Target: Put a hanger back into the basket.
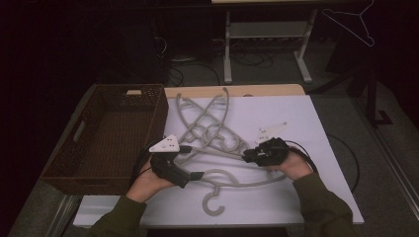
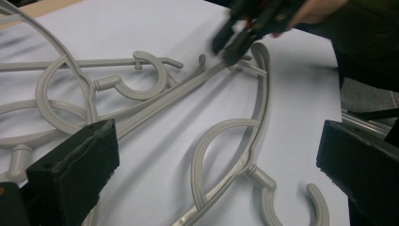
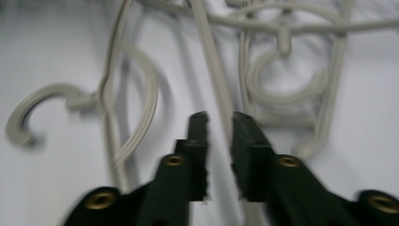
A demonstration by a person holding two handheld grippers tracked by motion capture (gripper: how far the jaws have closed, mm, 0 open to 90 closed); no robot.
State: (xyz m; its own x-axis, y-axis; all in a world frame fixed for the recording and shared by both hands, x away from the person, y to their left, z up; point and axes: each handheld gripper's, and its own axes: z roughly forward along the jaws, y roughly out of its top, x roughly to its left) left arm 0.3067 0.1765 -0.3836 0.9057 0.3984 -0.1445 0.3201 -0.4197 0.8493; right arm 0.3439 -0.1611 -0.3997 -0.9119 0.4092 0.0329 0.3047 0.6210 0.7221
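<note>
Several grey plastic hangers (image 1: 205,126) lie tangled on the white table top (image 1: 296,123). The nearest hanger (image 1: 237,182) lies with its hook (image 1: 212,205) toward the front edge. My left gripper (image 1: 192,161) rests low at its left end, jaws wide open; in the left gripper view (image 2: 215,136) that hanger (image 2: 249,155) lies between them untouched. My right gripper (image 1: 245,157) sits in the middle right, jaws nearly together on a straight hanger arm (image 3: 211,66) that runs into the narrow gap (image 3: 219,117). The left gripper view shows it (image 2: 228,49) at the arm's (image 2: 179,92) far end.
A brown wicker basket (image 1: 158,116) stands along the table's left side, empty as far as I see. Bare white surface lies to the right (image 1: 321,163) and at the front. Behind the table are a white frame's legs (image 1: 227,49), and another hanger (image 1: 356,22) hangs at top right.
</note>
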